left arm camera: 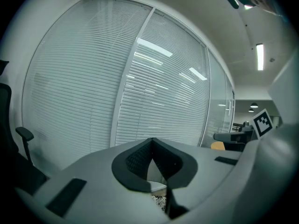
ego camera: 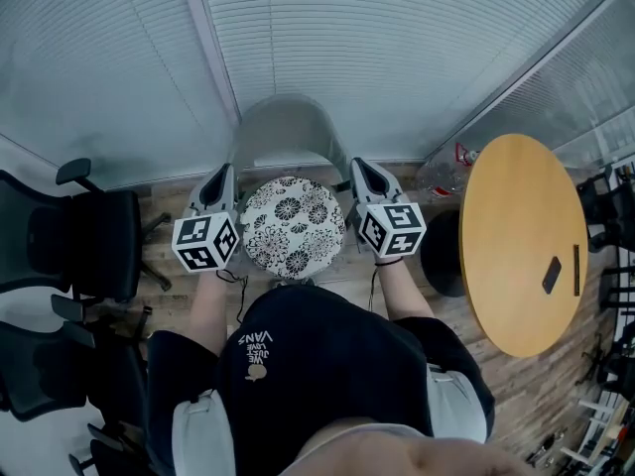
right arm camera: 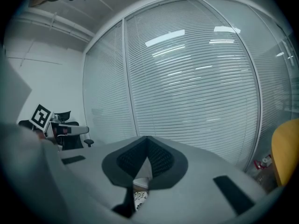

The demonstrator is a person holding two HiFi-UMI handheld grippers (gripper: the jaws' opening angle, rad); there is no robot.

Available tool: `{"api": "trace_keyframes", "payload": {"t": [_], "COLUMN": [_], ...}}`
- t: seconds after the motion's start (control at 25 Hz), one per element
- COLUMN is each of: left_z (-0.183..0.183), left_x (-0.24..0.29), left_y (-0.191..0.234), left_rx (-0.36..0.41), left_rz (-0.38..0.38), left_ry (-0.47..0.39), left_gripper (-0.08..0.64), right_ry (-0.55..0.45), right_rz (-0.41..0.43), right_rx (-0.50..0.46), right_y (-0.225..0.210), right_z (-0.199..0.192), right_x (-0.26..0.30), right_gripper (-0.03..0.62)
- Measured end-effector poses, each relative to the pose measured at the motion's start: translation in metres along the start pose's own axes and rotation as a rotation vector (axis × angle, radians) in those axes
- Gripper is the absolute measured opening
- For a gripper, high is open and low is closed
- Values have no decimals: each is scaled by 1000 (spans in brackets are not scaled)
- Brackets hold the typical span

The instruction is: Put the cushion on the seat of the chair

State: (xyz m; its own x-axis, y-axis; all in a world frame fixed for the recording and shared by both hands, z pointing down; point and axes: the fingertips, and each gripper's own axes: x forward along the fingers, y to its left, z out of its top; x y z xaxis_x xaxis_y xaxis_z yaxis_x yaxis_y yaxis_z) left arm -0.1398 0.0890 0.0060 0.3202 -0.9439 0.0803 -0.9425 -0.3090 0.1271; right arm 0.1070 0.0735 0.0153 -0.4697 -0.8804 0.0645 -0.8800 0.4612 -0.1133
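Cushion (ego camera: pixel 293 226) lay midway between left gripper (ego camera: pixel 224 177) and right gripper (ego camera: pixel 357 169) (both with jaws closed on nothing), over the chair (ego camera: pixel 283 127) seat.

The cushion (ego camera: pixel 293 226) lies on the seat of the chair (ego camera: pixel 283 127), whose back rises behind it, close before the blinds (ego camera: pixel 397 38). The left gripper (ego camera: pixel 224 175) sits just beside the cushion's left edge and the right gripper (ego camera: pixel 357 167) just beside its right edge, both pointing toward the chair back. A round table (ego camera: pixel 506 216) stands to the right, with a flat object (ego camera: pixel 552 274) near its right edge. Office chairs (ego camera: pixel 79 241) stand well to the left.
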Motion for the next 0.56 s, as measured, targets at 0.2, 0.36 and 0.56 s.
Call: {"api": "trace_keyframes", "payload": {"t": [0.2, 0.36, 0.56], "left_z": [-1, -2, -4], "left_x": [-3, -7, -11], "left_y": [0, -1, 1], "left_rx": [-2, -4, -8], "left_rz": [0, 1, 5], "left_ry": [-1, 0, 0], "left_gripper": [11, 11, 11], "right_ry": [-2, -1, -1], "right_rz": [-1, 0, -4], "right_rx": [0, 0, 2], "right_y": [1, 4, 7], "right_z": [-1, -1, -3], "right_x": [-2, -6, -7], "right_gripper": [15, 17, 15]}}
